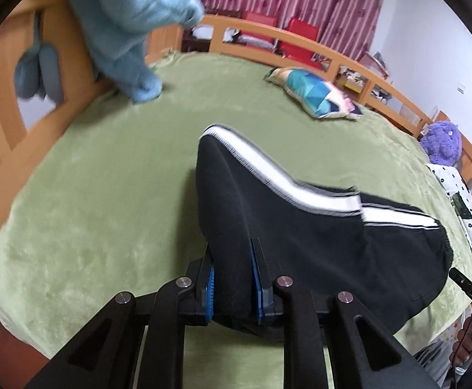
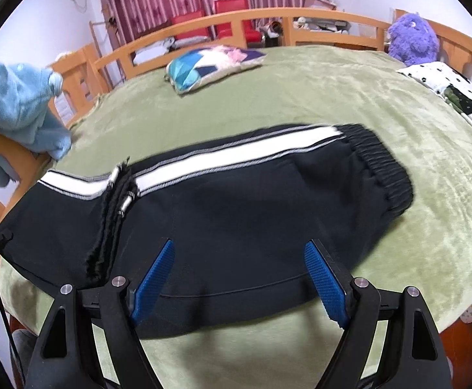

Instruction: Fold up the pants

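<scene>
Pants [image 1: 300, 243] part-folded on bed [image 1: 90, 210]; final fold(s) left. Left gripper [image 1: 232, 287] clamped on black cloth edge between fingers. Right gripper [image 2: 240, 287] fingers wide apart, empty, pants just ahead.

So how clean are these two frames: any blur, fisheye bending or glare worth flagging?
Left wrist view: motion blur smears the blue plush and the pants stripe; the bed rail bows strongly; dark vignette in the corners. Right wrist view: the pants are slightly soft at the stripe, the blue pads sharp, the rail curved. Even indoor light, no glare in either.
</scene>
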